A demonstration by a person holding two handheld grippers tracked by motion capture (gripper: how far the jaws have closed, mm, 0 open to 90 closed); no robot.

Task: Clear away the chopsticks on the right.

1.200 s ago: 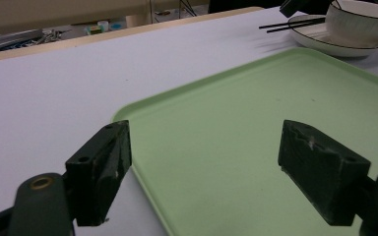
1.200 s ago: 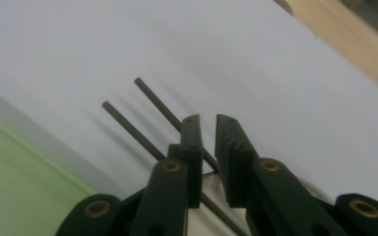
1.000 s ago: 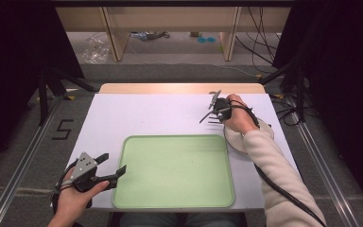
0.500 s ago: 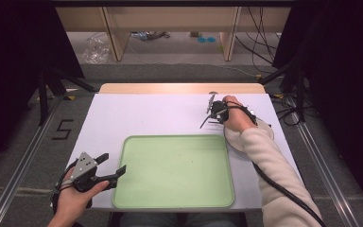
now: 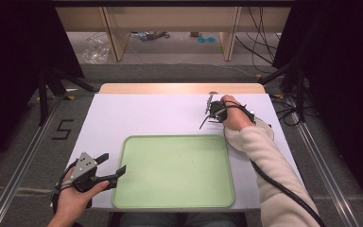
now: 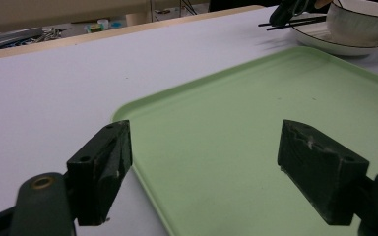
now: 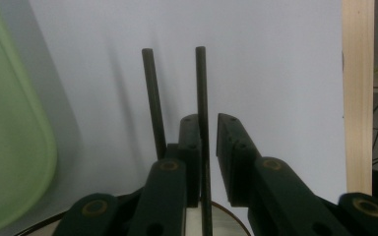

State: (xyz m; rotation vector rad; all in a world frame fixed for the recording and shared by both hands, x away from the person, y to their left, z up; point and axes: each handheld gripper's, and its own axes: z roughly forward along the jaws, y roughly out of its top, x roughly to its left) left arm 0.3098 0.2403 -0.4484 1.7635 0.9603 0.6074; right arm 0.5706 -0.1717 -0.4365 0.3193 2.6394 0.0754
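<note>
The right gripper (image 5: 211, 109) sits over the far right part of the white table (image 5: 137, 118), its jaws just drawn closer, one of the two black chopsticks (image 7: 201, 113) in the narrow gap between them and the other lying just outside the left jaw; whether the pads actually pinch it I cannot tell. Under that hand stands a white bowl (image 6: 362, 22) on its plate (image 6: 334, 45). The left gripper (image 5: 108, 166) hangs released at the green tray's (image 5: 175, 175) near left edge.

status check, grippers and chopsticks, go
Right gripper jaws just closing around one of two chopsticks, grip unconfirmed. Left gripper open, idle over green tray. Bowl on plate beside chopsticks; nothing blocking.
</note>
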